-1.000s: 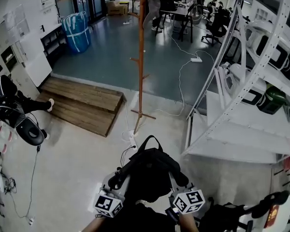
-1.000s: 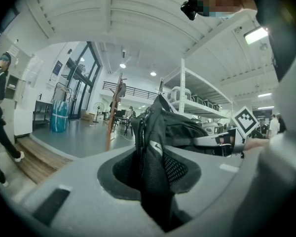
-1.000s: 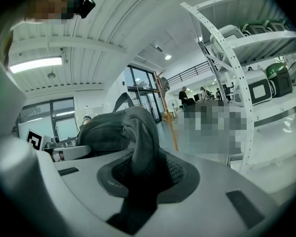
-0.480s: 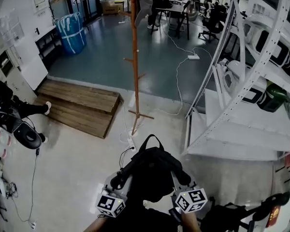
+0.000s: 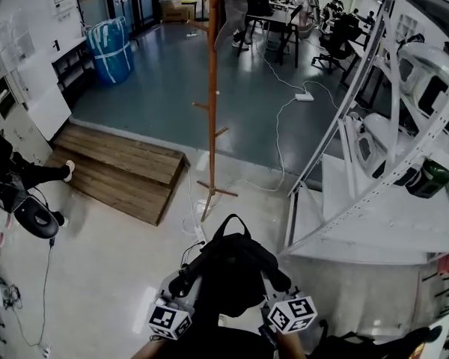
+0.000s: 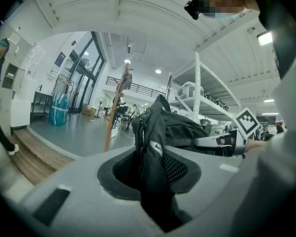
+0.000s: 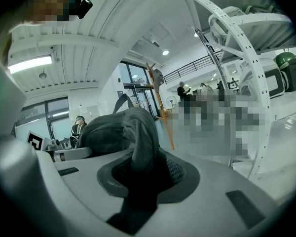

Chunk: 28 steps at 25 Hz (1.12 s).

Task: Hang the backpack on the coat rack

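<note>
A black backpack hangs between my two grippers low in the head view, its top loop pointing at the coat rack. My left gripper is shut on the backpack's left shoulder strap, which fills its jaws. My right gripper is shut on the right strap. The coat rack is a tall wooden pole with short pegs and a cross foot, standing on the floor ahead of the backpack. The coat rack also shows beyond the bag in the left gripper view, and the coat rack in the right gripper view.
White metal shelving with appliances runs along the right. A low wooden platform lies left of the rack. White cables trail over the floor near the rack's foot. A person sits at far left; a blue bundle stands at the back.
Both grippers have carried the backpack forward, toward the coat rack. The rack now stands nearer and larger in the head view. Both grips are unchanged.
</note>
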{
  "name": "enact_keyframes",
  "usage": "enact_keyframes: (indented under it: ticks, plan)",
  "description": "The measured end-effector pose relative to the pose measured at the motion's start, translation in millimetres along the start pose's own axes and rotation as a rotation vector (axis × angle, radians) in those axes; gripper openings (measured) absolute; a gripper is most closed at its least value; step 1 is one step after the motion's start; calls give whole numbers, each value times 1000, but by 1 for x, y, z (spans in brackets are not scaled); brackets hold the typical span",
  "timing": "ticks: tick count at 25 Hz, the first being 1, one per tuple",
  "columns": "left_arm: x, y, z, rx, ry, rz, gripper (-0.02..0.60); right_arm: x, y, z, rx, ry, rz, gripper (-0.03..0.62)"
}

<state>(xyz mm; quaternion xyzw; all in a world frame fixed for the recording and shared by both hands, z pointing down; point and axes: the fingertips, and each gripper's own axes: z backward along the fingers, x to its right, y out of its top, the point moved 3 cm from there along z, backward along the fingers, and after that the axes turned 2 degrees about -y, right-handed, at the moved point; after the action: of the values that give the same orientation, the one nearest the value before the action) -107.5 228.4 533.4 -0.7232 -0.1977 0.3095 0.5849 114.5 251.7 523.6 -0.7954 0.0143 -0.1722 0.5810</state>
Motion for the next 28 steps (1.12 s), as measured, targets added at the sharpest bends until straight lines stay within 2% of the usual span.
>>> enact_keyframes:
  ticks: [8,11,13,18,21,28]
  plan:
    - [-60,40,-67,49,-40,21,104,12,44,-85,6,-3,15,87]
    - [-80,49,-87,40,-48,14,104,17,58,-111,11,-5,16,87]
    - [-91,55,-99,27,-46,11,104,19,67,-126,15,-4,17,87]
    - [-117,79,-129,70,-45,6,104,26,87,-166,28,1,24,87]
    - [-132,81,-142,50,-38,11,104,30,97,-187,25,6,26,87]
    - [-162,95,-176,77,-15,-12,104,44,112,-238,25,39,29,87]
